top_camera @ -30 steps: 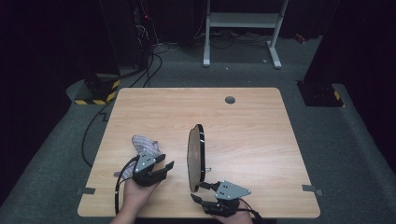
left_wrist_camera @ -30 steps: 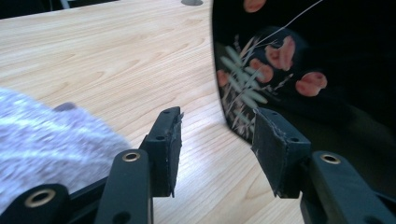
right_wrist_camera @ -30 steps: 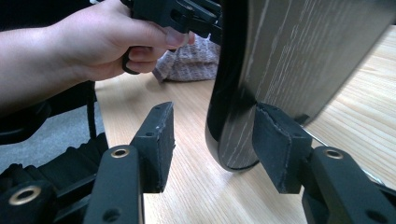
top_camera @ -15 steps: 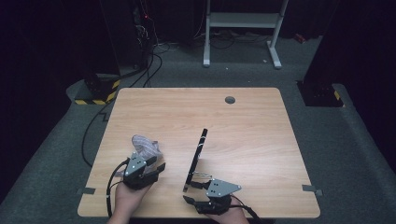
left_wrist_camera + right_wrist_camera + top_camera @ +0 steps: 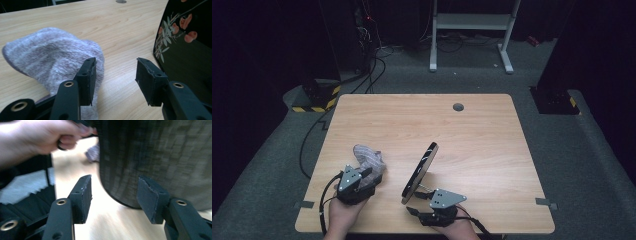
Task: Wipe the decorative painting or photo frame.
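High view: the black plate (image 5: 420,172) is seen tilted on edge near the front of the table (image 5: 472,130), leaning away from the cloth (image 5: 368,159) more than half a second ago, when it stood nearly upright. Right gripper (image 5: 424,196) is placed at the plate's lower rim, jaws apart in the right gripper view, plate (image 5: 160,157) not clamped. Left gripper (image 5: 115,72) is held open just beside the cloth (image 5: 50,55), left of the plate (image 5: 187,42). Plate judged released or slipping; a re-grip is likely needed before wiping.
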